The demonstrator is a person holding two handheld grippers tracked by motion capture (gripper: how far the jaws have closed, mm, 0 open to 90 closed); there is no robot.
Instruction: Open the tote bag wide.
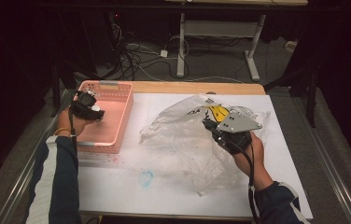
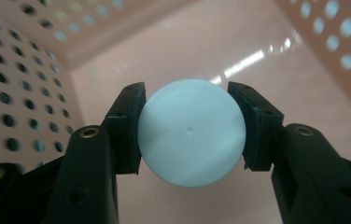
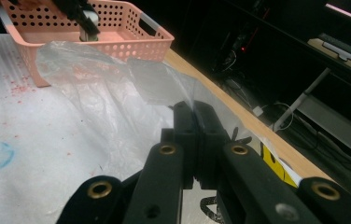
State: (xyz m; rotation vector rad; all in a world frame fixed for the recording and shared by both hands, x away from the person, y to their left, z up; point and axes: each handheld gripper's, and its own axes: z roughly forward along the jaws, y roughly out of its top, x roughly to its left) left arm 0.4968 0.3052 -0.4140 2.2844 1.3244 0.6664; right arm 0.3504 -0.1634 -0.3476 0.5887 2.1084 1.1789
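The left gripper [image 2: 190,133] is reaching down into the pink basket [image 1: 126,103], which is sitting at about ten o'clock on the white table cover [image 1: 164,191]. In the left gripper view its jaws are pinching a pale blue ball [image 2: 191,133], one pad pressing on each side, with the basket's smooth floor showing behind the ball. Whether the ball is resting on that floor or hanging just above it cannot be told.

The right gripper [image 3: 194,122] is working near the middle of the table, toward two o'clock. Its jaws are pressed together on a fold of the clear plastic bag [image 1: 183,140], and the film is running up between the pads. The bag is lying crumpled and spread across the cover, just beside the basket's right wall, with a yellow printed patch near the gripper.

Judging from this, the ball and the bag are each gripped, so the two pick-ups are looking done. The work probably involves bringing ball and bag together, and that part is not yet done: the ball is sitting inside the basket, apart from the bag. What seems left is lifting the ball over the basket wall toward three o'clock while the right gripper is holding the bag's edge up.
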